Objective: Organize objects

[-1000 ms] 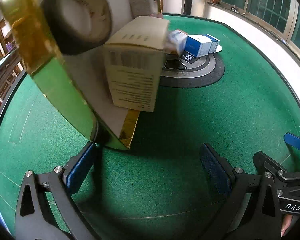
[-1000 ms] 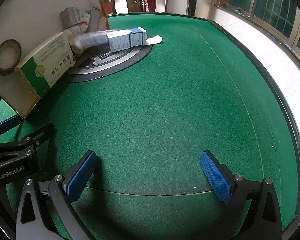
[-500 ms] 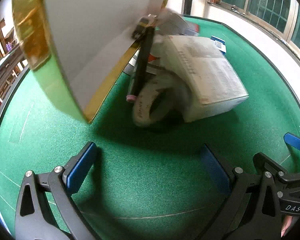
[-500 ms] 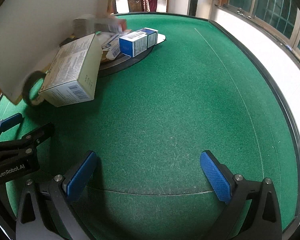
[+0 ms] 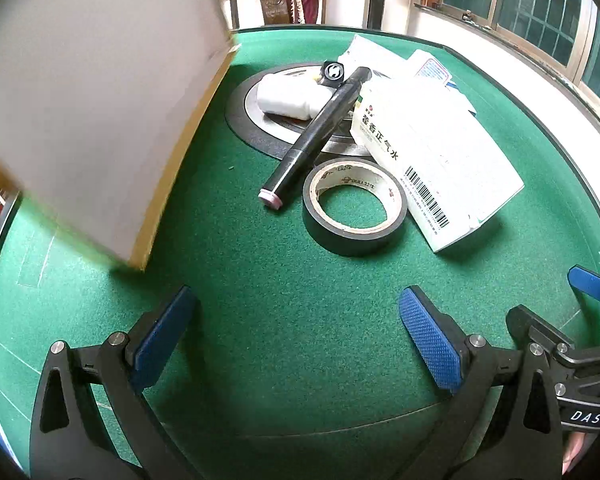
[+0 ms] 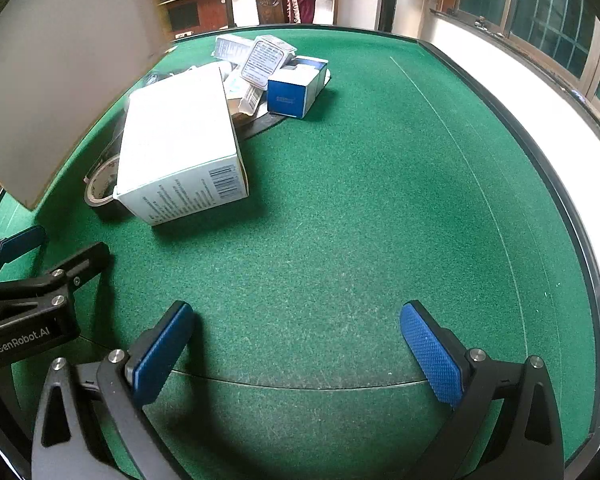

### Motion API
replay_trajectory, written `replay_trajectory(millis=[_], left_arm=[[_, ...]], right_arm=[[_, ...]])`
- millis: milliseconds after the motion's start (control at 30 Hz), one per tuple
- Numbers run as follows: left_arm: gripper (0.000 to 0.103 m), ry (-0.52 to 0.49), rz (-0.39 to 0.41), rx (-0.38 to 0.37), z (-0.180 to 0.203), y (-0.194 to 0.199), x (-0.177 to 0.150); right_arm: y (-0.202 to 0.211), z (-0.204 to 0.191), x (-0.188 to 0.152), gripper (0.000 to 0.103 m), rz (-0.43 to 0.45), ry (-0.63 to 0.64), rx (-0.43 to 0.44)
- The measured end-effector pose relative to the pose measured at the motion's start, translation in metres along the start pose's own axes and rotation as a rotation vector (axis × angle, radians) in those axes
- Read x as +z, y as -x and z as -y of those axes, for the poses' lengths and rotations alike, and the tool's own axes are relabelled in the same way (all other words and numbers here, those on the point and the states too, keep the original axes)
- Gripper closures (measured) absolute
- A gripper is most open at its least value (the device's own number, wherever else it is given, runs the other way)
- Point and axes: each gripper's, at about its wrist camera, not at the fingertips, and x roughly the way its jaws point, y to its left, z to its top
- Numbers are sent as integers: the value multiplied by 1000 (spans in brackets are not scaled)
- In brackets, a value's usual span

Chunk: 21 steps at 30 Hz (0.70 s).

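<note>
Both grippers, left and right, gape empty; tape roll touches white box.

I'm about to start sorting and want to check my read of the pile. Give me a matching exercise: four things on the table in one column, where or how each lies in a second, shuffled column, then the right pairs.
Things:
1. roll of tape
2. black pen
3. big white box
4. small blue box

Places:
A. lying slantwise, half on the round centre disc, half on the green felt
B. at the far edge of the pile, seen from the right gripper's camera
C. flat on the felt, hole up
D. on its side, barcode facing the left gripper's camera

Pairs: 1-C, 2-A, 3-D, 4-B
</note>
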Motion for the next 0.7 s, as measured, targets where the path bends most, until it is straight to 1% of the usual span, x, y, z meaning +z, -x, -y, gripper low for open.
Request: replay_trajectory(millis=[700], left_arm=[[0, 0, -1, 0, 0, -3, 1]], right_arm=[[-3, -2, 4, 0, 0, 10, 5]])
